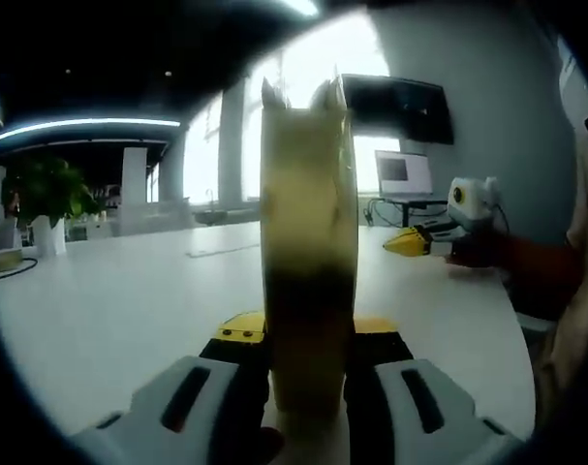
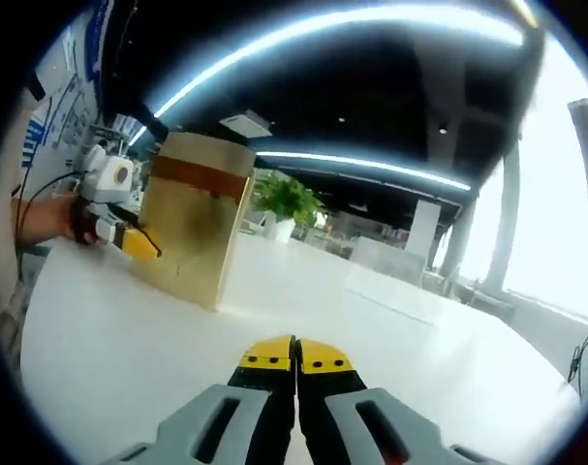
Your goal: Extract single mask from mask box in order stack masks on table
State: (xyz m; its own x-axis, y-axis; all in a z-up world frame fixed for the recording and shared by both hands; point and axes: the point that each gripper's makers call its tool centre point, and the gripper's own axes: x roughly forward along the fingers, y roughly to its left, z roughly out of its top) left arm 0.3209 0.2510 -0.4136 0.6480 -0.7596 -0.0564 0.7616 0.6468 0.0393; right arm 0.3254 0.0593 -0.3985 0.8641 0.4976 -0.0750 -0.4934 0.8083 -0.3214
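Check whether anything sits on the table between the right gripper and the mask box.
Nothing visible does. In the right gripper view, the right gripper is shut, and bare white table runs from it to the mask box. The left gripper holds that box from its far side, off the direct path.

Mask box (image 1: pixel 308 252) hides left tongs' (image 1: pixel 309 339) tips — box btm cut off.

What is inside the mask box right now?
The mask box shows closed brown sides and a darker band near its top. Its contents are hidden. The left gripper grips its edge above the white table.
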